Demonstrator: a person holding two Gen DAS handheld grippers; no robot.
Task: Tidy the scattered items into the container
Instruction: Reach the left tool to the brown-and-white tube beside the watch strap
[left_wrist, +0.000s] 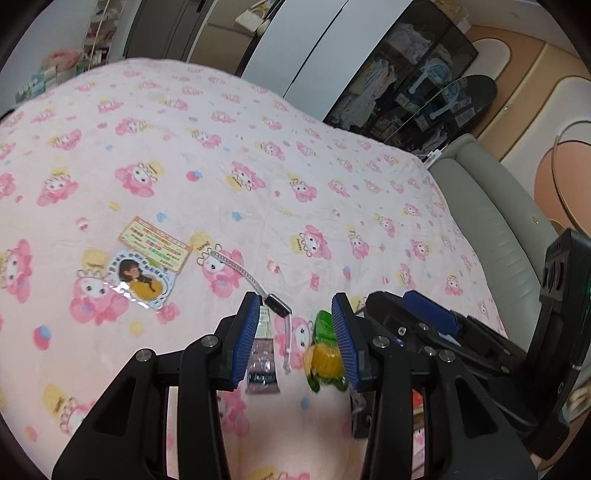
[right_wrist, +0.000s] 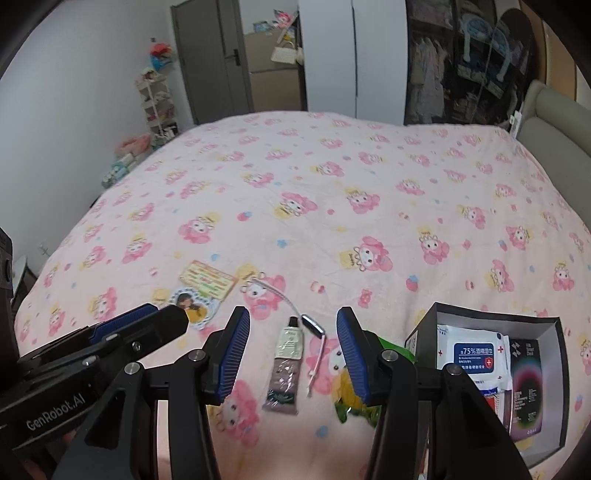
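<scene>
While the left gripper (left_wrist: 301, 339) hangs wide open and empty over the bed (left_wrist: 258, 147), the tube (left_wrist: 263, 354), light and squashy, lies near between its fingers, best pinched across its flat body; a green-yellow packet (left_wrist: 325, 350) hides partly behind the right finger. From the right view, the right gripper (right_wrist: 291, 354) gapes empty; the box (right_wrist: 554, 369), near right, is cut off, holding wipes (right_wrist: 469, 358).

Pink bed (right_wrist: 332, 192), tube (right_wrist: 286, 363), watch (right_wrist: 314, 326), box (right_wrist: 554, 325), sticker card (right_wrist: 201, 291)
</scene>
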